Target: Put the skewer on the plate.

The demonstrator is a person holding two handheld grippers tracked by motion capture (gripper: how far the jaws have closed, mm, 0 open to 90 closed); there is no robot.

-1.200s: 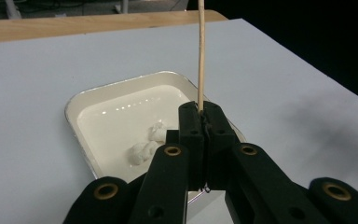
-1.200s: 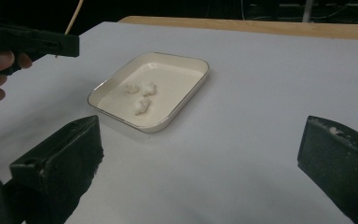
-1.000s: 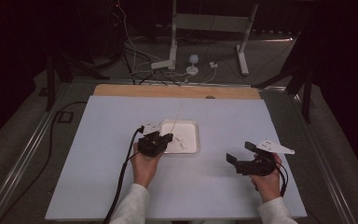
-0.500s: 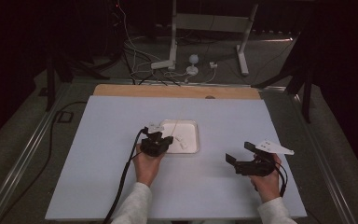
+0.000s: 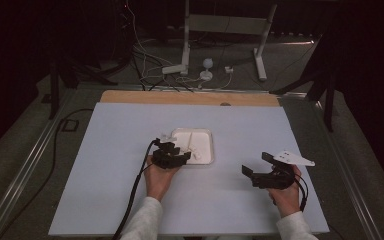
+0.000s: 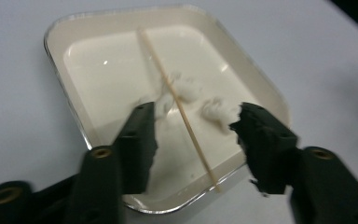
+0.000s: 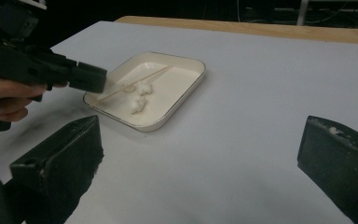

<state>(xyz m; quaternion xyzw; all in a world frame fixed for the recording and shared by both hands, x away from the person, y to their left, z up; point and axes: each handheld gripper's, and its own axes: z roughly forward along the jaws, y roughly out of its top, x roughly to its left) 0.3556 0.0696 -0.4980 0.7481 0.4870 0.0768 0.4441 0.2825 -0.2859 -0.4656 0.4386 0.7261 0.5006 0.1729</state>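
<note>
My left tongs [image 6: 193, 123] gape wide over the white tray [image 6: 70, 35], straddling a wooden stick [image 6: 177, 100] and, I think, cotton tufts [image 6: 186, 88]; my right tongs [image 5: 257, 165] idle wide, lower right.

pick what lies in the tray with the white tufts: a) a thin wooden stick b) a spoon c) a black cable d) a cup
a: the left gripper view shows a thin wooden stick lying slantwise across the tray, over the white tufts.
</note>
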